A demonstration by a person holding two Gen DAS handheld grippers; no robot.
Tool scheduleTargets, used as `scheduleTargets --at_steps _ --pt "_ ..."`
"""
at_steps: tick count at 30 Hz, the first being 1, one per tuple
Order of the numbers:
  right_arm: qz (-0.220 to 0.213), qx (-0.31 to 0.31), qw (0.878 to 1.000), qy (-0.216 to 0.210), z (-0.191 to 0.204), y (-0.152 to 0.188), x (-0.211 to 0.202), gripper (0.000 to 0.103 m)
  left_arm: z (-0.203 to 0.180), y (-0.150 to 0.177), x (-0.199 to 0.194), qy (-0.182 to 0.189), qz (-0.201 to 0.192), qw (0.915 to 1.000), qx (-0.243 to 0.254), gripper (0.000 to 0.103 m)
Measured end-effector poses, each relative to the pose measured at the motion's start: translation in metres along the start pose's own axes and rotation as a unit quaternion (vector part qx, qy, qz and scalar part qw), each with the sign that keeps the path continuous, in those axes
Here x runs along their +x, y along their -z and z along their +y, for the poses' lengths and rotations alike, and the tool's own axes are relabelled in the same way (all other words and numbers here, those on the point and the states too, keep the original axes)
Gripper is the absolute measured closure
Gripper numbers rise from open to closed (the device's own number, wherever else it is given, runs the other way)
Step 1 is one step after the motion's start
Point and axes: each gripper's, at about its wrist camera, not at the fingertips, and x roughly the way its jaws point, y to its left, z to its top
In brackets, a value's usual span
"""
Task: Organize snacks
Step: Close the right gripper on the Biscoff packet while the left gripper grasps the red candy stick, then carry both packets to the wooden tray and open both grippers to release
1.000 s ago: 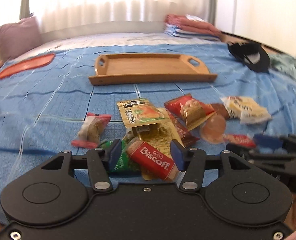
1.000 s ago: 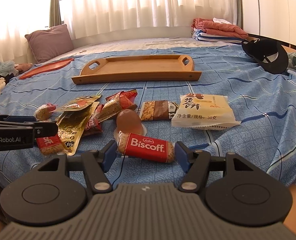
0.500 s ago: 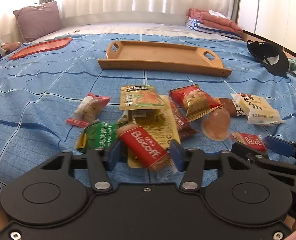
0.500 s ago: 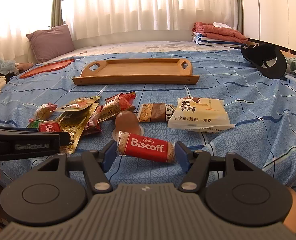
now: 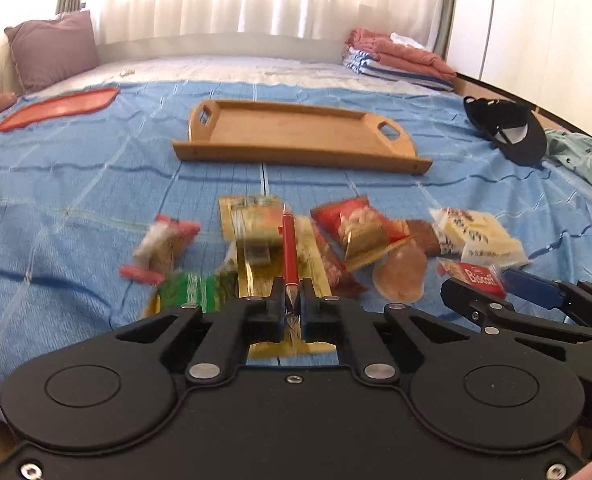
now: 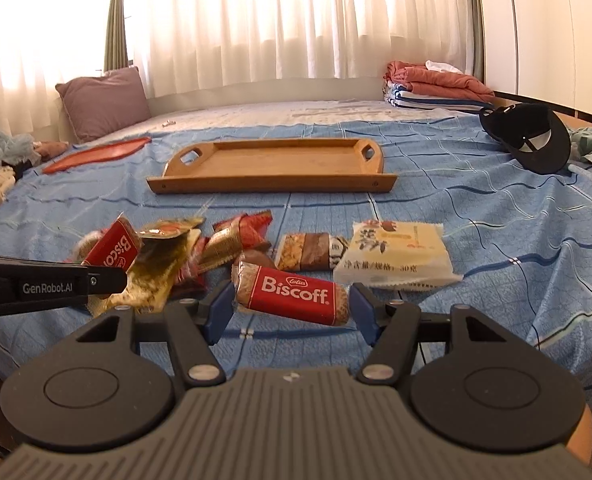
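My left gripper has its jaws closing tight on a red Biscoff packet, which I see edge-on. In the right wrist view that packet tilts up from the left gripper, above the snack pile. My right gripper is shut on a second Biscoff packet, its pads against the packet's two ends. On the blue bedspread lie gold packets, a red packet, a jelly cup, a green packet and a white packet. The wooden tray sits behind them with nothing in it.
A black cap lies at the right, with crumpled teal cloth beside it. An orange lid and a purple pillow are at the back left. Folded clothes are stacked at the back right. The bed's front edge is just below both grippers.
My left gripper has shut on the Biscoff packet, which has turned from flat to edge-on and tipped up off the pile. The right gripper keeps its packet and has not moved.
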Motion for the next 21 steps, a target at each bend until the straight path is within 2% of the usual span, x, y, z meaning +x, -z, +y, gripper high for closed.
scheduleTargets --at_steps 9,21 --pt "-0.021 0.01 1.0 -0.012 -0.003 -0.032 0.002 0.038 0.004 -0.047 -0.01 0.008 -0.039 0.999 0.021 0.097" --pt "-0.032 0.047 0.998 -0.035 -0.031 -0.11 0.036 0.038 0.035 -0.138 0.028 0.041 -0.024 0.9984 -0.031 0.097"
